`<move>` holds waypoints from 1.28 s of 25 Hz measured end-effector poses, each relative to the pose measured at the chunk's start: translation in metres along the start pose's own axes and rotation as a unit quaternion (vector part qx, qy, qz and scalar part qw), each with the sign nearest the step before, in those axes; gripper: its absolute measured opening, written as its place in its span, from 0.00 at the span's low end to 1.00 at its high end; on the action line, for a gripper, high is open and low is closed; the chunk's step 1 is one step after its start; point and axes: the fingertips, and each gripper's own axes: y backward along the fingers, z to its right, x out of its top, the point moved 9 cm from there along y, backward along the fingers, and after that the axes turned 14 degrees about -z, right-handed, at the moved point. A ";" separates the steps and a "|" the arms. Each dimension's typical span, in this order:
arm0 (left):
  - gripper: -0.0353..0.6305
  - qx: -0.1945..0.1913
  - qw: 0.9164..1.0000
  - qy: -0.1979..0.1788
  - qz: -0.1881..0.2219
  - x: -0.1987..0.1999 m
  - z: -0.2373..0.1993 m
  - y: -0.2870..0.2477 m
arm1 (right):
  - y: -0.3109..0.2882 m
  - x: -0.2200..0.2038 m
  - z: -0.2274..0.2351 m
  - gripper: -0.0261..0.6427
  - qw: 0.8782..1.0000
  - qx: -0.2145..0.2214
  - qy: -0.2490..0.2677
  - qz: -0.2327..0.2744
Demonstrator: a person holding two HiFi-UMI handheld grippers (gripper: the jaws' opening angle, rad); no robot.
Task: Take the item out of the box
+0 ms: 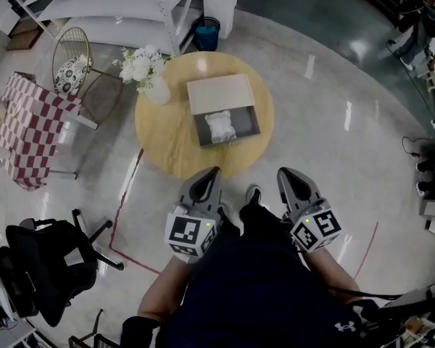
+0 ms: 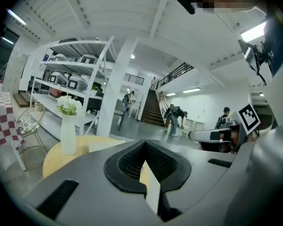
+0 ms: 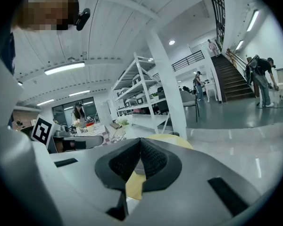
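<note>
An open grey box [image 1: 235,130] with its tan lid [image 1: 219,93] folded back lies on the round wooden table [image 1: 167,140]. A white wrapped item [image 1: 221,125] rests inside it. My left gripper [image 1: 212,172] and right gripper [image 1: 287,172] hover side by side short of the table's near edge, pointing at it. Both are shut with nothing between the jaws. In the left gripper view the shut left gripper [image 2: 145,143] faces the table [image 2: 54,160]. In the right gripper view the shut right gripper [image 3: 140,140] hides most of the table [image 3: 174,140].
A white vase of white flowers [image 1: 151,75] stands on the table's far left; it also shows in the left gripper view as the vase [image 2: 68,131]. A checked-cloth table [image 1: 29,125], a wire chair [image 1: 72,64] and a black office chair [image 1: 40,270] stand left. A blue bin [image 1: 206,32] sits beyond.
</note>
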 end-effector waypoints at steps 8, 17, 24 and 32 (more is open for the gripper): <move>0.08 0.043 0.998 -0.013 -0.040 0.015 -0.019 -0.035 | -0.039 0.023 0.037 0.05 1.000 0.030 -0.003 -0.004; 0.08 0.079 0.988 -0.082 -0.108 0.035 -0.030 -0.102 | -0.086 0.051 0.090 0.05 0.997 0.081 0.002 -0.017; 0.24 0.118 0.965 -0.129 -0.198 0.021 -0.047 -0.173 | -0.109 0.063 0.138 0.05 0.994 0.109 0.003 -0.027; 0.27 0.118 0.933 -0.119 -0.319 -0.008 -0.082 -0.233 | -0.127 0.069 0.171 0.05 0.990 0.130 -0.002 -0.044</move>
